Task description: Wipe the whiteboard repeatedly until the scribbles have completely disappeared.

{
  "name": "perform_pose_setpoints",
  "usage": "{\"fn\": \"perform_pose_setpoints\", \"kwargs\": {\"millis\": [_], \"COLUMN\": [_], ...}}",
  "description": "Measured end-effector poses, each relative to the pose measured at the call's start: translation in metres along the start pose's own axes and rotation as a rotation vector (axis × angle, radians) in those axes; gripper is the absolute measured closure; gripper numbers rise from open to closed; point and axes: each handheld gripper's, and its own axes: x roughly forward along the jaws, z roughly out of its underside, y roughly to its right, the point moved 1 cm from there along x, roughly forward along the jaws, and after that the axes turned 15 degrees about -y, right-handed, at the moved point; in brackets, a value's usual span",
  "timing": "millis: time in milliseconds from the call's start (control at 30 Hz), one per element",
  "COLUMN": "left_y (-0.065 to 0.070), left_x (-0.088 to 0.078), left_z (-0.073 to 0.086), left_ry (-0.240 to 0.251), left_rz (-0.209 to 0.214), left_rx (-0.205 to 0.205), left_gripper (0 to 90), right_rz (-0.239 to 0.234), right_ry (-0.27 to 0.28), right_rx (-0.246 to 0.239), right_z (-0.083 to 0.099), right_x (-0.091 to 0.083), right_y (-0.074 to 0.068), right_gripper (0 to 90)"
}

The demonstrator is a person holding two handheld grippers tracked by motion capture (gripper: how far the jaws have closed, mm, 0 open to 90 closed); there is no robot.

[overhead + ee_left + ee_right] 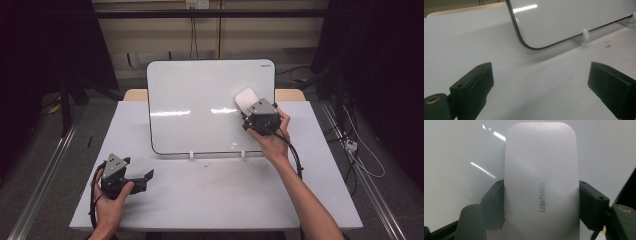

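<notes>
1. Black jaws of the right gripper (252, 111) are clamped on the two long sides of a pale grey whiteboard eraser (541, 182); in the right gripper view the eraser stands lengthwise between them, its back printed with a small grey brand word.
2. Against the whiteboard (200, 100), the eraser (246, 99) sits at the upper right part of the board's face, with the right hand (272, 137) behind the gripper, just off the board's right edge.
3. Jaws of the left gripper (142, 178) stand wide apart with nothing between them; the left gripper view looks across bare worktop toward the whiteboard's (574, 20) lower left corner.
4. That gripper lies low on the worktop (215, 200), well in front of the whiteboard and to its left, held by the left hand (112, 200).
5. Propped upright and leaning back, the whiteboard has a thin dark rim and rests in two small white clips (191, 155) along its bottom edge.
6. White worktop carries the board at its far middle; a wooden edge (135, 94) shows behind the board.
</notes>
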Motion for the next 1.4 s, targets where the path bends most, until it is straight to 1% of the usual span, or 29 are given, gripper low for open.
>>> {"fn": "perform_pose_setpoints", "kwargs": {"millis": [133,167,233,300,367,433,600,733,800,867,900,967,1000,1033,1100,1167,1233,1333,1400], "left_y": [0.0,0.0,0.0,0.0,0.0,0.001,0.002,0.002,0.003,0.004,0.005,0.004,0.004,0.003,0.002,0.002,0.002,0.002,0.003], "left_x": [0.0,0.0,0.0,0.0,0.0,0.001,0.002,0.004,0.004,0.004,0.004,0.004,0.004,0.004,0.004,0.004,0.004,0.004,0.003], "left_z": [0.0,0.0,0.0,0.0,0.0,-0.001,-0.001,-0.002,-0.003,-0.003,-0.003,-0.003,-0.003,-0.002,-0.002,-0.002,-0.002,-0.002,-0.002], "left_ry": [0.002,0.0,0.002,0.001,0.0,-0.002,-0.003,-0.006,-0.007,-0.008,-0.007,-0.006,-0.005,-0.007,-0.008,-0.008,-0.005,-0.005,-0.005], "left_rz": [0.0,0.002,0.001,0.001,0.002,0.002,0.003,0.006,0.008,0.01,0.012,0.012,0.013,0.013,0.014,0.015,0.016,0.018,0.016], "left_rx": [-0.001,-0.001,-0.002,0.0,0.001,0.006,0.008,0.012,0.012,0.021,0.021,0.022,0.017,0.016,0.012,0.012,0.016,0.015,0.016], "left_gripper": [6.4,6.4,6.4,6.4,6.4,6.4,6.4,6.4,6.4,6.4,6.4,6.4,6.4,6.4,6.4,6.4,6.4,6.4,6.4], "right_rz": [0.011,0.011,0.03,0.025,0.028,0.024,0.012,0.001,-0.013,-0.021,-0.031,-0.041,-0.038,-0.031,-0.055,-0.051,-0.048,-0.04,-0.026], "right_ry": [0.001,-0.001,0.003,0.011,0.011,0.007,0.018,0.024,0.031,0.04,0.044,0.043,0.041,0.041,0.04,0.037,0.035,0.041,0.04], "right_rx": [0.026,0.028,0.024,0.031,0.022,0.005,-0.031,-0.069,-0.077,-0.092,-0.103,-0.142,-0.163,-0.174,-0.174,-0.173,-0.169,-0.102,-0.071], "right_z": [-0.01,-0.011,-0.011,-0.008,-0.006,-0.005,-0.002,-0.001,-0.001,-0.002,-0.002,-0.001,0.0,0.0,0.0,0.0,-0.001,-0.001,-0.002], "right_x": [0.001,0.001,0.001,0.0,-0.001,0.0,0.001,0.002,0.003,0.004,0.004,0.003,0.003,0.002,0.002,0.003,0.003,0.004,0.003], "right_y": [0.011,0.011,0.008,0.008,0.005,-0.001,-0.021,-0.042,-0.053,-0.065,-0.071,-0.084,-0.089,-0.091,-0.087,-0.084,-0.078,-0.058,-0.044], "right_gripper": [31.5,31.5,31.5,31.6,31.6,31.6,31.5,31.5,31.5,31.6,31.5,31.6,31.5,31.5,31.6,31.5,31.5,31.5,31.5]}}
